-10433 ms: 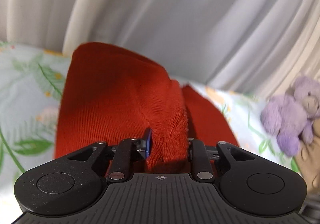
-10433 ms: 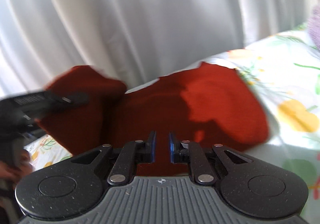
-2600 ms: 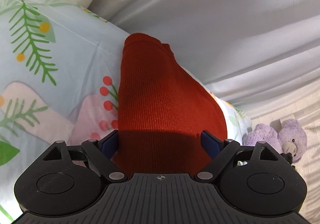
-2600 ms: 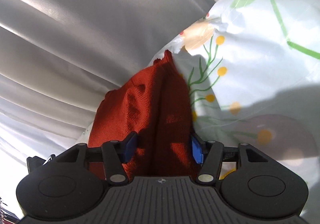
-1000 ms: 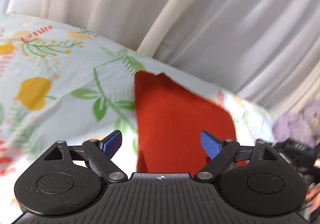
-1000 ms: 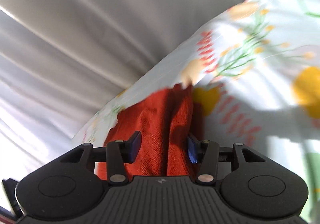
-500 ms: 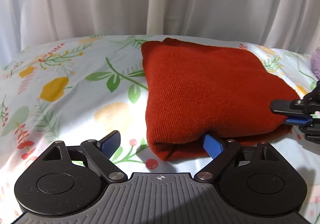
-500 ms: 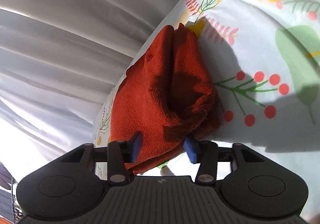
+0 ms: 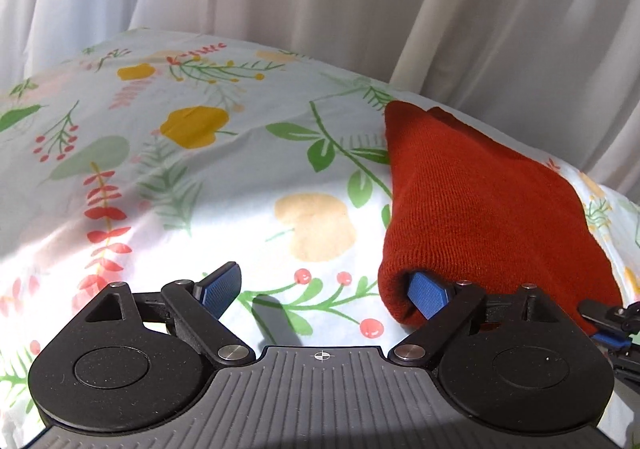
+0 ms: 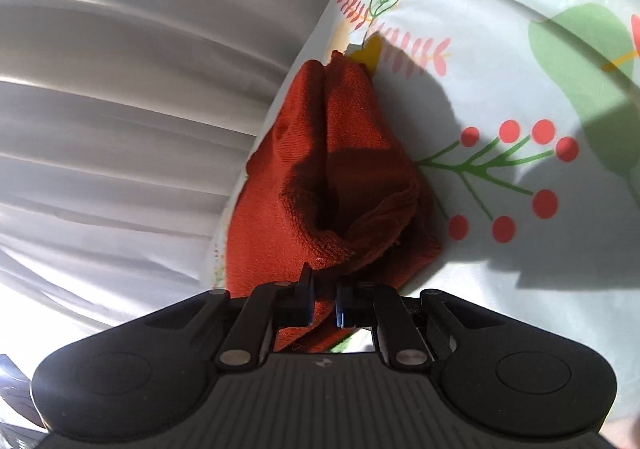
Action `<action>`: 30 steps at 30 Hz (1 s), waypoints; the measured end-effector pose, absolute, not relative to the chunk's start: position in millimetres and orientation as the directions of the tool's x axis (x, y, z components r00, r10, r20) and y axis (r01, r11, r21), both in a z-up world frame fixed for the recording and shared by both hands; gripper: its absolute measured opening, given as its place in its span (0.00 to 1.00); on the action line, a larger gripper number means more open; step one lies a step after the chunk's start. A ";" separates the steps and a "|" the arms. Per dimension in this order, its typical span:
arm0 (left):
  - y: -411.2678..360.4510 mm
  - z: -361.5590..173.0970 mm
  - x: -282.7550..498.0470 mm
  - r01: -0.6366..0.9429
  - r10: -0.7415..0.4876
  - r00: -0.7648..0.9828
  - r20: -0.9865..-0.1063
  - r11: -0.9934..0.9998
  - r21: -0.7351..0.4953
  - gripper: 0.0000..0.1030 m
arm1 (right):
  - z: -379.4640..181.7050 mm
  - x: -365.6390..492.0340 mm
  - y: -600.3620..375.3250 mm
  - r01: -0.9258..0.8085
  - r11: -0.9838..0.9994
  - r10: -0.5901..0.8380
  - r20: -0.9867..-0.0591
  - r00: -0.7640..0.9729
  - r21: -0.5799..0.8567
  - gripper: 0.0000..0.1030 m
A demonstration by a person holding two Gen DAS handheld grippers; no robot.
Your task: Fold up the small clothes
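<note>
A: Start on the left. What is your left gripper (image 9: 324,291) doing?

B: Its jaws stand wide apart and hold nothing. The left blue pad hangs over the bare floral-print bedsheet (image 9: 192,185); the right blue pad sits right at the near rounded fold of the rust-red knitted garment (image 9: 480,209). You cannot tell from here whether it is touching the knit or is tucked just under it.

A: And where does the garment lie?

B: Folded into a thick bundle on the right of the sheet, reaching back toward the white pleated curtain (image 9: 360,1) at the far side.

A: Now your right gripper (image 10: 323,307)?

B: Its jaws are nearly closed, pinching a near edge of the same bundle, at the loose layered end where the hems gather.

A: How will it handle?

B: By the look of it, light, soft and limp, and the ribbed knit should give the pads good friction, so slipping is a small worry. The likelier trouble is layers sliding apart, since the pinch seems to catch only part of the stack.

A: Where should you take hold?

B: I would take the left side at the rounded fold, across all layers, level with your right pinch, so the bundle lifts or turns as one.
</note>
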State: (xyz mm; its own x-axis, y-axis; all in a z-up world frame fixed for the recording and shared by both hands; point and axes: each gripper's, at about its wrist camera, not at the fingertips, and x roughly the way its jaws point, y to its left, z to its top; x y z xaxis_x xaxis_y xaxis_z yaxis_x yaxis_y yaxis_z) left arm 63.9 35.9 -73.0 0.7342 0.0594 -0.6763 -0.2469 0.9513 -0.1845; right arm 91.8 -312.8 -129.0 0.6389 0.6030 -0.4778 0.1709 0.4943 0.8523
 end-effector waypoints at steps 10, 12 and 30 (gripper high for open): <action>55.4 -39.5 66.5 -0.275 0.058 0.767 -0.639 0.930 -0.245 0.90 | -124.3 98.6 -305.0 0.089 0.674 0.542 -0.573 0.615 0.733 0.11; 41.8 -39.2 75.9 -0.235 0.041 0.774 -0.632 0.945 -0.227 0.90 | -122.1 100.6 -301.2 0.072 0.702 0.528 -0.586 0.614 0.708 0.11; 33.5 -60.9 97.4 -0.178 0.044 0.701 -0.712 0.977 -0.115 0.99 | -94.5 92.2 -279.6 -0.059 0.867 0.424 -0.670 0.609 0.495 0.18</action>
